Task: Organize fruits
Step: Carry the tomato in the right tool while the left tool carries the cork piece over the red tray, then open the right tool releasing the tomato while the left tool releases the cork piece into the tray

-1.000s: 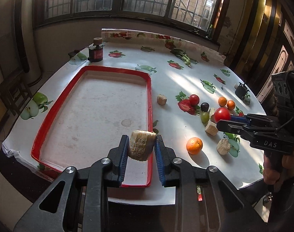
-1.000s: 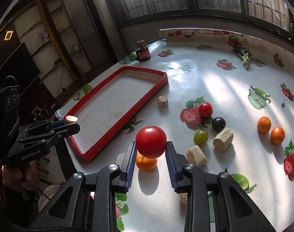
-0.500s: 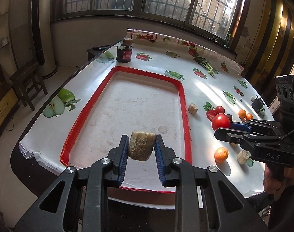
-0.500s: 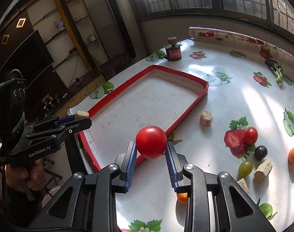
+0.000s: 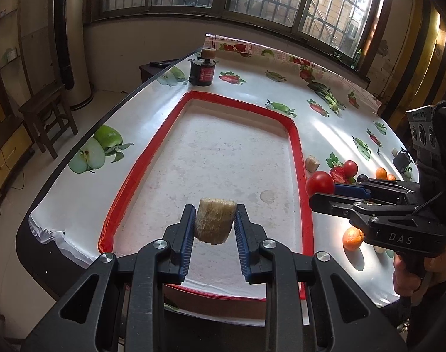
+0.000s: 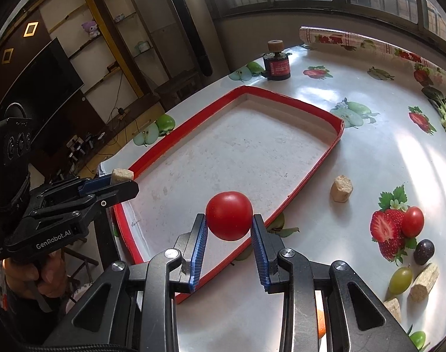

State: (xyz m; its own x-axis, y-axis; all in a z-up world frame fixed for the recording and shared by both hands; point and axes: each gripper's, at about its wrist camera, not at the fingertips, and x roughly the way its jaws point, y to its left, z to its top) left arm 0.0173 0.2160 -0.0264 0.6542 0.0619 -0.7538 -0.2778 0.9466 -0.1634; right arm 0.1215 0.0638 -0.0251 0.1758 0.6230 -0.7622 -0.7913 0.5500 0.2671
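Note:
My left gripper [image 5: 213, 220] is shut on a tan banana chunk [image 5: 214, 223] and holds it above the near end of the red-rimmed tray [image 5: 296, 146]. It also shows in the right wrist view [image 6: 117, 180]. My right gripper [image 6: 228, 228] is shut on a red tomato [image 6: 229, 215] and holds it over the tray's right rim [image 6: 311, 173]. In the left wrist view the tomato [image 5: 319, 182] hangs just right of the tray. The tray holds nothing.
Right of the tray lie a banana chunk [image 6: 341, 188], a small tomato [image 6: 412, 221], a dark grape [image 6: 423, 251], a green grape [image 6: 400, 275], more chunks [image 6: 424, 281] and oranges [image 5: 353, 238]. A dark jar [image 5: 202, 69] stands beyond the tray. The table edge is near.
Both grippers have moved left towards the tray with their loads. The tomato now sits at the tray's right rim and the banana chunk is further over the tray.

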